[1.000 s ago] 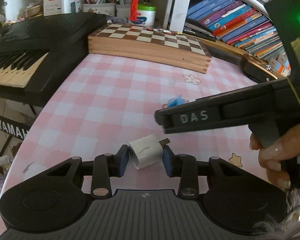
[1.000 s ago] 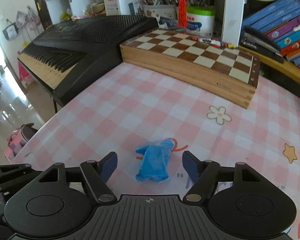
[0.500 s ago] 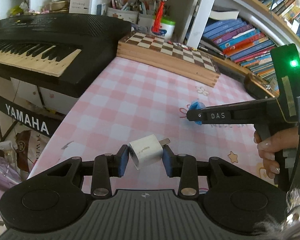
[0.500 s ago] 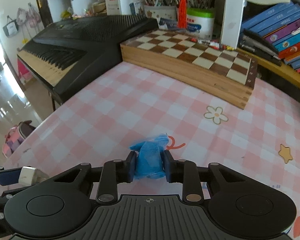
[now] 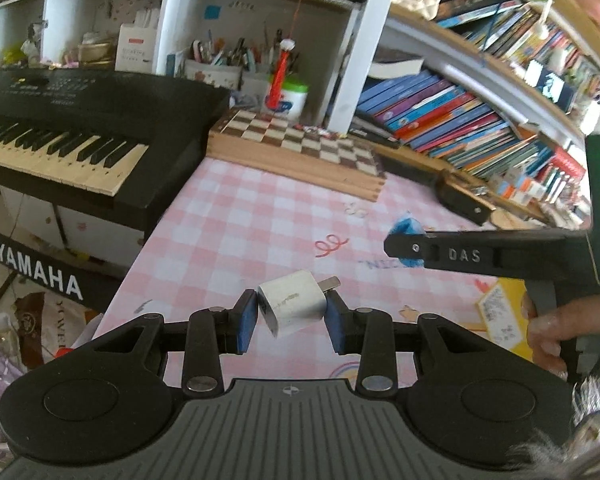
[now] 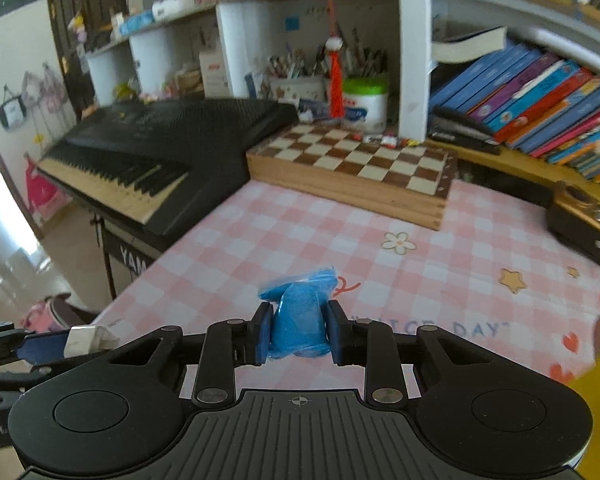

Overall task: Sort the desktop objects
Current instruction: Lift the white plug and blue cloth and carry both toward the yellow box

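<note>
A white USB charger plug (image 5: 292,305) with its metal prongs pointing right is clamped between the blue pads of my left gripper (image 5: 291,318), held above the pink checked tablecloth (image 5: 260,220). My right gripper (image 6: 299,332) is shut on a crumpled blue packet (image 6: 300,314), also lifted off the cloth. In the left wrist view the right gripper (image 5: 404,246) reaches in from the right with the blue packet (image 5: 406,227) at its tip. The charger (image 6: 85,339) shows at the lower left of the right wrist view.
A wooden chessboard box (image 6: 356,168) lies at the back of the desk. A black keyboard (image 5: 60,136) stands along the left. Bookshelves (image 5: 460,120) and pen cups (image 6: 300,84) line the back. A dark box (image 6: 584,220) sits at the right, a yellow object (image 5: 500,316) near the person's hand (image 5: 568,328).
My right gripper closed on the blue packet and lifted it off the cloth. Both grippers rose and drew back, the left still carrying the charger.
</note>
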Demonstrator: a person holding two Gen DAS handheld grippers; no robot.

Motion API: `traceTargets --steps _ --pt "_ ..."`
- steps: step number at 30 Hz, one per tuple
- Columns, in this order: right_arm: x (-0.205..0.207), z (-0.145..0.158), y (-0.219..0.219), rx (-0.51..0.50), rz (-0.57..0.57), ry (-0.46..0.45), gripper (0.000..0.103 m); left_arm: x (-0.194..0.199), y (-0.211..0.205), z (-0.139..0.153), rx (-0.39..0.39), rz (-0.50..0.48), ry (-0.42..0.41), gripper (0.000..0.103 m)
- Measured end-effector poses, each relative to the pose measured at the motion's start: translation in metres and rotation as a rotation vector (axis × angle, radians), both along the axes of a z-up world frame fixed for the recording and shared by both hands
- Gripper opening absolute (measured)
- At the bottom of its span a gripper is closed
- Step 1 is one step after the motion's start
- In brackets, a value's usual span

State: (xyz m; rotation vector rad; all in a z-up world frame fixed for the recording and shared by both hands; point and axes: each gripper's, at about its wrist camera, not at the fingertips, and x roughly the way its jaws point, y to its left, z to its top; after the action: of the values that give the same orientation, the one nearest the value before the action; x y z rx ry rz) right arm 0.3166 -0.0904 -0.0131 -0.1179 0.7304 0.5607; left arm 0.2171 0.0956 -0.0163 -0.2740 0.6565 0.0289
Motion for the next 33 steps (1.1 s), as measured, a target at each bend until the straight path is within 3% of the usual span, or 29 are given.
traceTargets --steps 11,25,33 --pt "-0.073 0.024 -0.026 0.052 -0.094 -0.02 0.027 -0.052 -0.002 0.019 -0.022 -0.085 -0.069 0.033" --pt "-0.178 0.016 -0.041 0.065 -0.154 0.058 0.027 -0.13 0.0 0.016 -0.043 -0.157 -0.05 0.033" --pt "-0.231 0.009 -0.053 0.091 -0.241 0.076 0.027 -0.155 -0.012 0.015 -0.036 -0.264 -0.031 0.033"
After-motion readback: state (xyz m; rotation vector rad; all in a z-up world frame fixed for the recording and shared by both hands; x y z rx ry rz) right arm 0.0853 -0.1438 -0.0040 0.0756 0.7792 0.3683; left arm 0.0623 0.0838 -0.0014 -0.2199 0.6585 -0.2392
